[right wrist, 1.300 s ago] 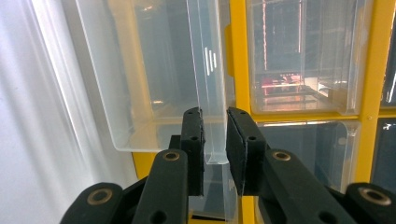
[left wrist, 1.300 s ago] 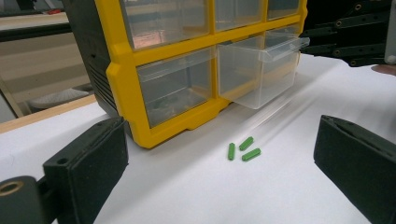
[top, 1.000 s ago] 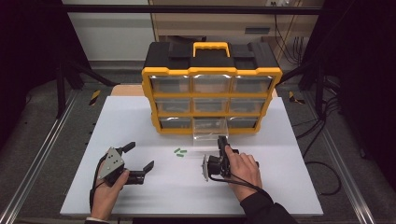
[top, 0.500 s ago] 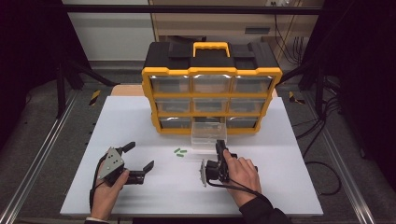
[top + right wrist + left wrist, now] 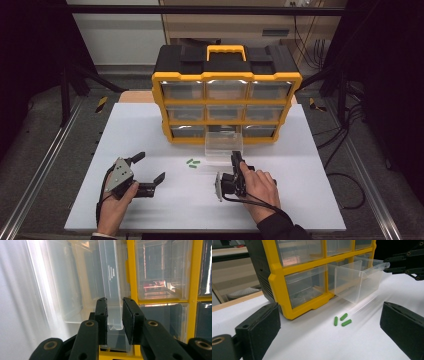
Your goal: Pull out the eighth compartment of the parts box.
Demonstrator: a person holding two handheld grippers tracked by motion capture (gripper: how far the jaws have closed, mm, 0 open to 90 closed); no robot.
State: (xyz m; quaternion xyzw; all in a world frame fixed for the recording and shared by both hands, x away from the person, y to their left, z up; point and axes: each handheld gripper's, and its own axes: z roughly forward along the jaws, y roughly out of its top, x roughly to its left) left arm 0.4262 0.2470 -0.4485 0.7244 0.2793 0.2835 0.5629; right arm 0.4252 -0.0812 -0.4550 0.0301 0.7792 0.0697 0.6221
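A yellow and black drawer organizer [image 5: 227, 75] stands at the back of the white table [image 5: 150, 125]. Its bottom middle clear drawer [image 5: 223, 145] is pulled partway out. My right gripper [image 5: 235, 159] is shut on the drawer's front lip; in the right gripper view the lip [image 5: 113, 315] sits between the two pads of the right gripper [image 5: 115, 307]. Three small green pieces [image 5: 193, 163] lie on the table left of the drawer. My left gripper [image 5: 150, 167] rests open at the front left, its jaws wide apart and pointing toward the green pieces [image 5: 342, 320].
The organizer's other clear drawers [image 5: 305, 287] are closed. In the left gripper view the right gripper [image 5: 409, 260] holds the drawer [image 5: 354, 282] at the top right. Dark stands and cables flank the table. White tabletop lies between the two hands.
The right gripper has shifted only slightly while holding the drawer's lip. The left gripper has stayed where it was.
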